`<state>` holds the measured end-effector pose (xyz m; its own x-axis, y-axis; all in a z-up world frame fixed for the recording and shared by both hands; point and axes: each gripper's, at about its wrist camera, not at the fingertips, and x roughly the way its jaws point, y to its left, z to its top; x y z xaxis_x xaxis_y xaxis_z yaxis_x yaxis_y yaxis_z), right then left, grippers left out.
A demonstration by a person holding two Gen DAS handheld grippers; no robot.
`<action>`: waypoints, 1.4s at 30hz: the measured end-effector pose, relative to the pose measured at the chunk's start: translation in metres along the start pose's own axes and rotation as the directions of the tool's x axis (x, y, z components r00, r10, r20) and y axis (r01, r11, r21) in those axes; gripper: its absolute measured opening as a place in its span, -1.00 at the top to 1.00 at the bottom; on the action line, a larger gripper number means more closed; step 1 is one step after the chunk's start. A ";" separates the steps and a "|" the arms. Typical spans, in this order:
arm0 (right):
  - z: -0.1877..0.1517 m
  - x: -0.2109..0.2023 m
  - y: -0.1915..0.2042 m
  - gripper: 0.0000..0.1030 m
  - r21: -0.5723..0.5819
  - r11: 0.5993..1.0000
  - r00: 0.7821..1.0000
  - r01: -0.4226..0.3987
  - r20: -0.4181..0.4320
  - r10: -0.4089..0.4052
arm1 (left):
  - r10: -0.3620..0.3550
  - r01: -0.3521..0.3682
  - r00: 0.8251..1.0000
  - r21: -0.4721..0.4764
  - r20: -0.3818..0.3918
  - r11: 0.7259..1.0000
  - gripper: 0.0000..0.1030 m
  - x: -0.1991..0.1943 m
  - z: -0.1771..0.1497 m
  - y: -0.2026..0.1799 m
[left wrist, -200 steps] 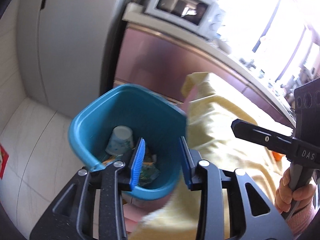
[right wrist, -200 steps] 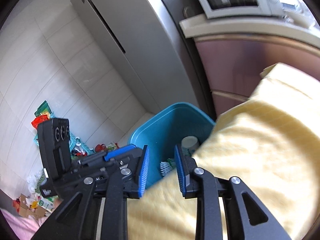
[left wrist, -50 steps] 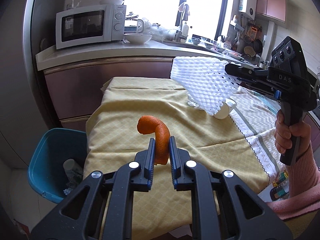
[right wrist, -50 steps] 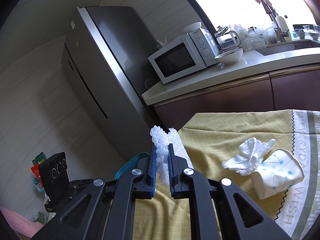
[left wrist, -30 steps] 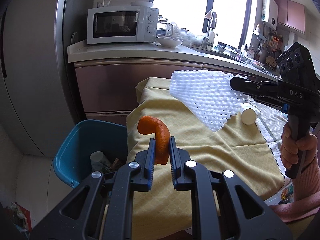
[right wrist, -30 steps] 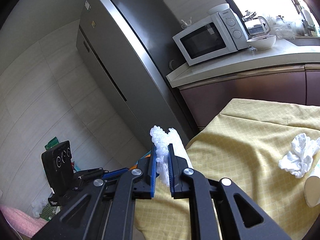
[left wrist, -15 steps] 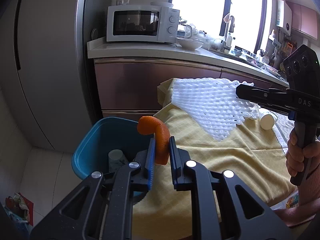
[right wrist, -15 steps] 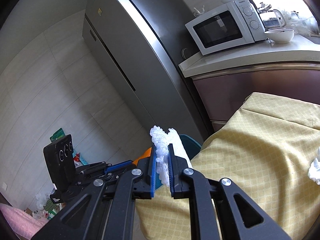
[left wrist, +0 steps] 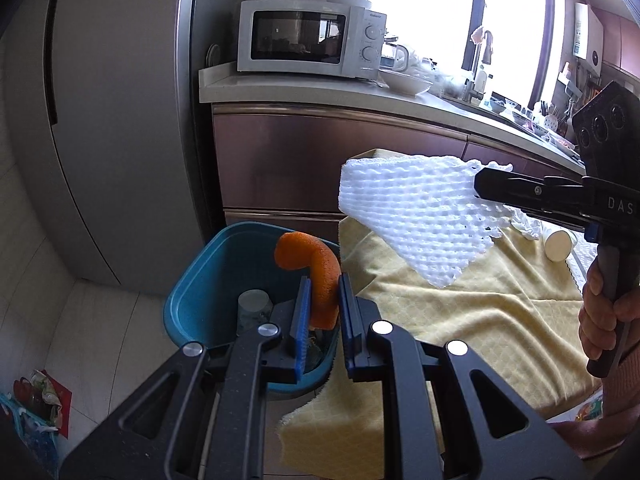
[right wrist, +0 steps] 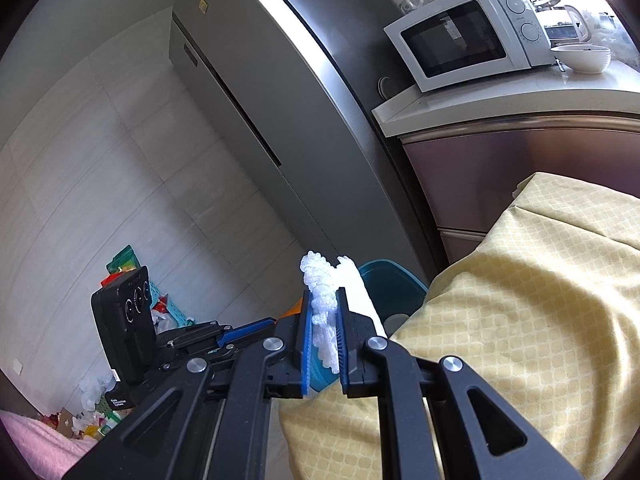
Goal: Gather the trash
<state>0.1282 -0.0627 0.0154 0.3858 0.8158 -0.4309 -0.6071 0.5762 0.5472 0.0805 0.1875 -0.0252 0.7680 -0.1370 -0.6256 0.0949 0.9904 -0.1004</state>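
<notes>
My left gripper (left wrist: 323,288) is shut on a curved orange foam piece (left wrist: 316,268) and holds it above the blue trash bin (left wrist: 200,300), which stands on the floor at the table's left end and holds a paper cup (left wrist: 253,304) and other trash. My right gripper (right wrist: 323,304) is shut on a white foam net sheet (right wrist: 326,312); in the left wrist view the sheet (left wrist: 416,216) hangs from it over the yellow tablecloth (left wrist: 460,320). The bin (right wrist: 394,288) shows partly behind the right gripper. The left gripper (right wrist: 240,332) shows at the lower left of the right wrist view.
A paper cup (left wrist: 558,244) and a crumpled tissue (left wrist: 528,228) lie on the table at the far right. A grey fridge (left wrist: 100,120) stands left of the bin. A counter with a microwave (left wrist: 308,40) runs behind. Clutter (right wrist: 120,280) lies on the floor.
Both grippers have swung left with their loads. The orange piece is now over the bin, and the foam net has moved toward the table's left end.
</notes>
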 end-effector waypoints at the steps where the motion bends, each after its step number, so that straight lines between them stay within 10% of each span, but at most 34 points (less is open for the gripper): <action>1: 0.001 0.003 -0.001 0.82 -0.001 1.000 1.000 -0.004 -0.004 0.004 | 0.002 -0.002 1.000 -0.001 -0.001 1.000 0.73 0.000 -0.001 0.000; 42: 0.004 0.091 0.008 0.82 0.001 1.000 0.991 0.000 -0.131 0.000 | 0.047 -0.050 0.998 -0.089 -0.036 0.995 0.73 0.020 -0.015 0.033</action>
<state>0.1607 0.0162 -0.0167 0.2913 0.8024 -0.5209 -0.6063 0.5760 0.5483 0.0893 0.2175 -0.0531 0.7486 -0.0907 -0.6567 -0.0001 0.9906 -0.1370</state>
